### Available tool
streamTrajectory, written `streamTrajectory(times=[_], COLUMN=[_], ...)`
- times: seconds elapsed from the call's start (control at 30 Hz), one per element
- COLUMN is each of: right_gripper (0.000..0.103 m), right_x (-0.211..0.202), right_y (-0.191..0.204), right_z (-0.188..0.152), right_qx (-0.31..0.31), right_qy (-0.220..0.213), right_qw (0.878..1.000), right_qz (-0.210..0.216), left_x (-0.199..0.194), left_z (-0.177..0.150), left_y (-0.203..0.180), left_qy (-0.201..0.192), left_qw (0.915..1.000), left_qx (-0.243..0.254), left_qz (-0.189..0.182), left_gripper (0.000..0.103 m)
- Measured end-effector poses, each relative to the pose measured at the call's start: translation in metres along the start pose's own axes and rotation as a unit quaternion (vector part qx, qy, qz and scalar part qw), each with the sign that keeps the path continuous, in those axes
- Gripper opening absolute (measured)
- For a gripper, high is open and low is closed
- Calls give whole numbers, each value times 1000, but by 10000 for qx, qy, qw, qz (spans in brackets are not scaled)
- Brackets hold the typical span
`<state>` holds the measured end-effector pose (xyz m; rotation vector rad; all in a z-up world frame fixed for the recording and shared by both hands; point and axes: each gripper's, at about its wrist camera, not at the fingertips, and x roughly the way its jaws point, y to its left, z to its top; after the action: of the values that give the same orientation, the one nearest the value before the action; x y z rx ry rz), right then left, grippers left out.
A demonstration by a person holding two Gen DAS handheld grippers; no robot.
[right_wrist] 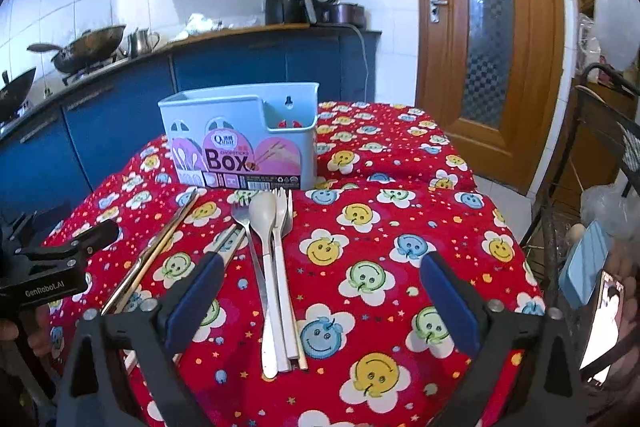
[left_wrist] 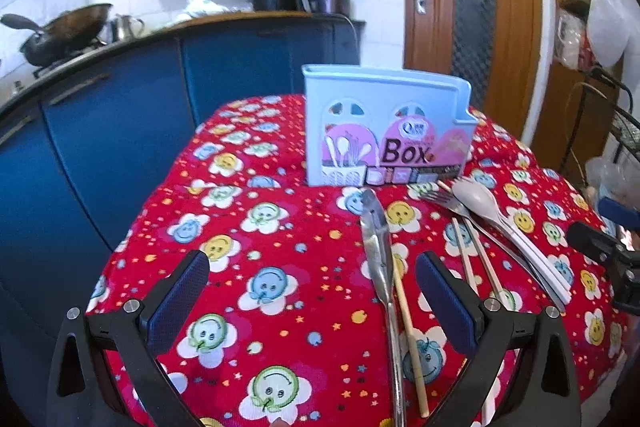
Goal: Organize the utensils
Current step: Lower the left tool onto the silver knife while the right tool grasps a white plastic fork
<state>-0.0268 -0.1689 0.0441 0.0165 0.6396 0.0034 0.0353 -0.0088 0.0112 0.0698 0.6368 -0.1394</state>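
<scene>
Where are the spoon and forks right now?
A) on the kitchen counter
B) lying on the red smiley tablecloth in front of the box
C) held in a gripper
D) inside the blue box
B: the beige plastic spoon and the forks lie flat on the red smiley-flower tablecloth, in front of the light blue plastic utensil box; both grippers are open and hold nothing.
</scene>
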Motion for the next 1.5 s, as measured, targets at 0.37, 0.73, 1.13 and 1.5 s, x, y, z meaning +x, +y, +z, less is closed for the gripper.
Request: streamTrajectory(times=[0.37, 0.73, 1.13, 1.5], right_gripper=[56, 36, 17, 9], right_x=[31, 59, 76, 68], right_y=[6, -3, 2, 7], right_z=[7, 15, 24, 21], right_qx=[-447, -199, -169, -432], right_qy=[1068, 1821, 2120, 2117], right_qw=[9928, 9801, 9715, 9717], right_qz=[293, 771, 1043, 959], left_x=[30, 52, 62, 59], left_z=[4, 3, 11, 10], left_y=[-11, 0, 2, 9], left_qy=[909, 1505, 1777, 1841], left_qw=[9947, 9854, 9817, 9811], left_qx=[176, -182, -90, 36], left_qz=[-435, -771, -675, -595], left_gripper=[83, 70, 59, 41])
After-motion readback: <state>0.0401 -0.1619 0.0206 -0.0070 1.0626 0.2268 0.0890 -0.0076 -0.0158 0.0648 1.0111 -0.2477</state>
